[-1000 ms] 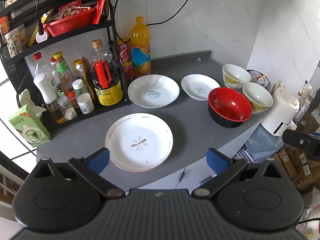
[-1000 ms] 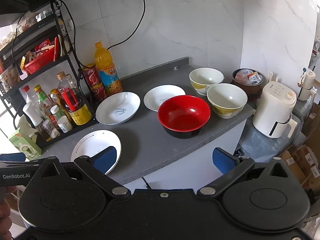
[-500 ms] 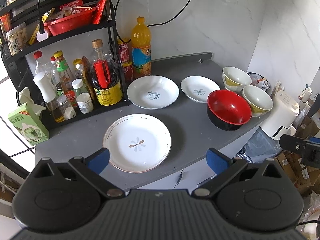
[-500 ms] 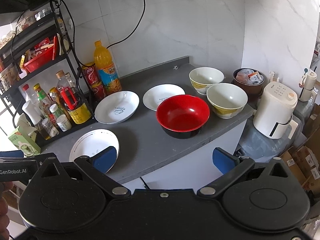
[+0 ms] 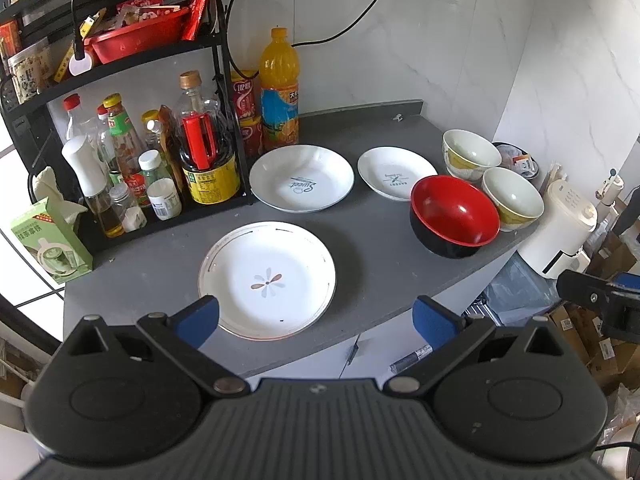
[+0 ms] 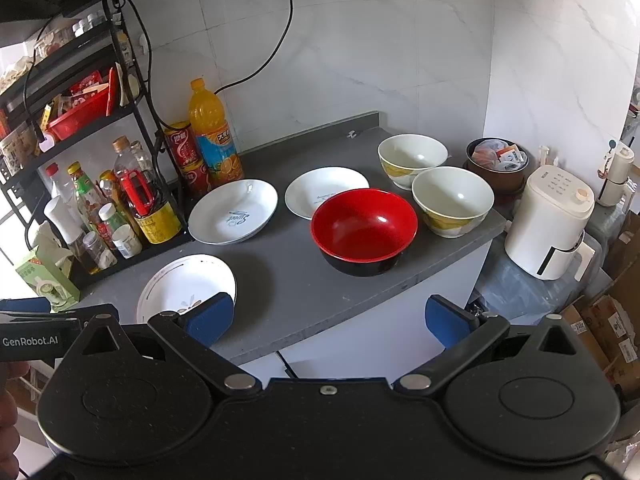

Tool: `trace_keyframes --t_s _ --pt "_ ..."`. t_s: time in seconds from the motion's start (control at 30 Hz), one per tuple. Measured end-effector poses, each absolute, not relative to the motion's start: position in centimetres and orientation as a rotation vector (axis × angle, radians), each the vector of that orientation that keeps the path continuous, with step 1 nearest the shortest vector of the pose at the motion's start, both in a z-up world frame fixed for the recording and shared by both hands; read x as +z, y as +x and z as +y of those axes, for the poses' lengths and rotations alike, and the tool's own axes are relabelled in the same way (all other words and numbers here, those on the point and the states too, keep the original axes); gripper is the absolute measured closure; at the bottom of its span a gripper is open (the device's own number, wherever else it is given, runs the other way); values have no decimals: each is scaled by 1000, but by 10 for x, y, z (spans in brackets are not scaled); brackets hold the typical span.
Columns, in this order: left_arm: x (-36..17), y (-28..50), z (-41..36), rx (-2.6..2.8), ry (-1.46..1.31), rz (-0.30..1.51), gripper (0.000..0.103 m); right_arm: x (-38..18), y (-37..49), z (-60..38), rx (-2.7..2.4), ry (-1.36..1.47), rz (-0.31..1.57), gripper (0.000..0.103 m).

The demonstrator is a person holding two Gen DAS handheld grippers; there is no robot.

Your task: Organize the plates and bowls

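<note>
On the grey counter lie three white plates: a flower plate at the front, a "Sweet" plate behind it, and a small plate to its right. A red bowl and two cream bowls stand at the right. My left gripper is open and empty, just in front of the flower plate. My right gripper is open and empty, before the counter's edge, short of the red bowl. The flower plate and cream bowls also show in the right wrist view.
A black rack with bottles and a red basket stands at the left. An orange drink bottle and red cans stand at the back. A green carton sits at the left edge. A white appliance stands off the counter's right end.
Both grippers drifted back slightly and the left rose a little; the plates sit a bit lower in its view. Nothing was grasped or moved.
</note>
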State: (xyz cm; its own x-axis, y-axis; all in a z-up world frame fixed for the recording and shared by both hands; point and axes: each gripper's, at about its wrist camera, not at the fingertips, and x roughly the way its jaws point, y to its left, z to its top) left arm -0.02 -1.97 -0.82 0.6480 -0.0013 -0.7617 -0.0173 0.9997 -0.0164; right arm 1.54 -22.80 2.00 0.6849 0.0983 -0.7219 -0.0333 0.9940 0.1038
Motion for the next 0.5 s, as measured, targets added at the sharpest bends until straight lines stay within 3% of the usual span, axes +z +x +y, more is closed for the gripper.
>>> trace_keyframes --t_s 0.5 --pt "-6 -4 -23 7 -21 861 1 23 11 -232 66 87 810 0"
